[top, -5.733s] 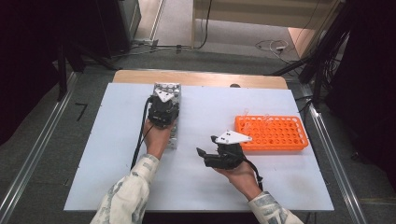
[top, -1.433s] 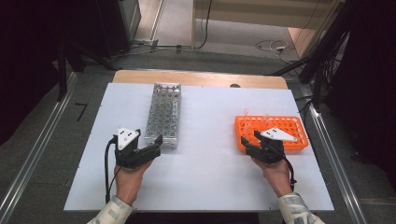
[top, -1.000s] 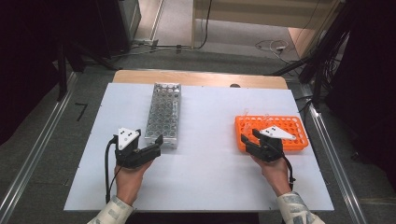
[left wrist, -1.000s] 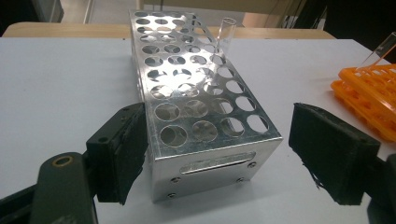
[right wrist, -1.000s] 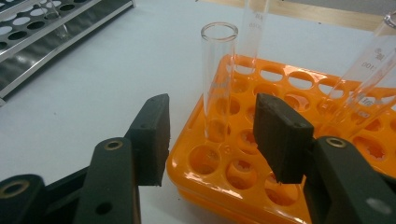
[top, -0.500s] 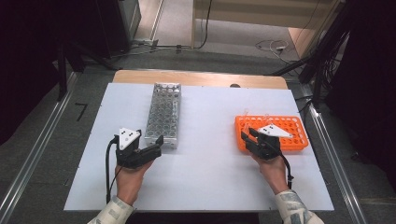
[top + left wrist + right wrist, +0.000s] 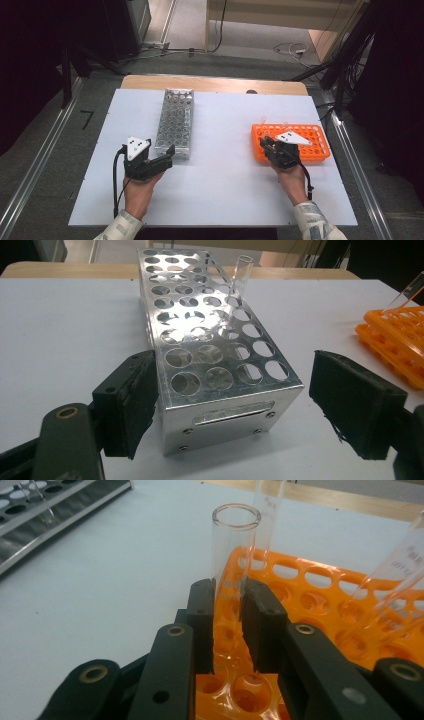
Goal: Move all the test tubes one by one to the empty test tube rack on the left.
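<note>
An orange tube rack [image 7: 314, 139] lies at the table's right. My right gripper [image 7: 268, 145] is at its near left corner. In the right gripper view its jaws have just been closing, and my right gripper [image 7: 227, 625] is now shut on a clear glass test tube [image 7: 235, 545] that stands upright in the orange rack [image 7: 320, 585]. A metal tube rack [image 7: 175, 120] lies left of centre. My left gripper [image 7: 162, 159] is at its near end. In the left gripper view my left gripper [image 7: 235, 390] is open, its pads on either side of the metal rack [image 7: 210, 360].
Two more glass tubes [image 7: 267, 510] [image 7: 400, 580] lean in the orange rack. One glass tube [image 7: 240, 277] stands in the metal rack's far part. The white tabletop [image 7: 225, 175] has a wooden strip [image 7: 215, 84] along its far edge. Cables [image 7: 290, 50] lie on the floor beyond.
The right gripper's jaws have closed at the orange rack's near left corner. Both hands and the left gripper have kept their places.
</note>
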Motion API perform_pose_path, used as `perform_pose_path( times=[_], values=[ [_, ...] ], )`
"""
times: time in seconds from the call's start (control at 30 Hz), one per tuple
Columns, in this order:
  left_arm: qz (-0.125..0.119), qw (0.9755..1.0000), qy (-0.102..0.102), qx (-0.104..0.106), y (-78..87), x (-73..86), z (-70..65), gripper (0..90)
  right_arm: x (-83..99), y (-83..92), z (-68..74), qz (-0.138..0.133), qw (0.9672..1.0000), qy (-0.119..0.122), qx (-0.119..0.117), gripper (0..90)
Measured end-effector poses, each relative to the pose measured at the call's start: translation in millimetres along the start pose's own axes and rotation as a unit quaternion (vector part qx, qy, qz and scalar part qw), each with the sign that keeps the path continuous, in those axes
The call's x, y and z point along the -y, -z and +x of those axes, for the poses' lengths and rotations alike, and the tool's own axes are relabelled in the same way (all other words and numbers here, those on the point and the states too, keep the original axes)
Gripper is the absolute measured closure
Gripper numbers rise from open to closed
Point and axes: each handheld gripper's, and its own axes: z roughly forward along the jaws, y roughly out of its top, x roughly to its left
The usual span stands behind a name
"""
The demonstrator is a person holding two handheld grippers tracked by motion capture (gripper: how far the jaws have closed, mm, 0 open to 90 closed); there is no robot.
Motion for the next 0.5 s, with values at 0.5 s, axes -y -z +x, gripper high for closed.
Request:
perform_pose_path(
  times=[0.5],
  values=[
    [0.002, 0.9999, -0.005, 0.011, -0.1, -1.0, -2.3, 19.6, -22.9, 34.7, 4.1, -0.064, 0.9979, -0.004, -0.004, 73.6]
  ],
)
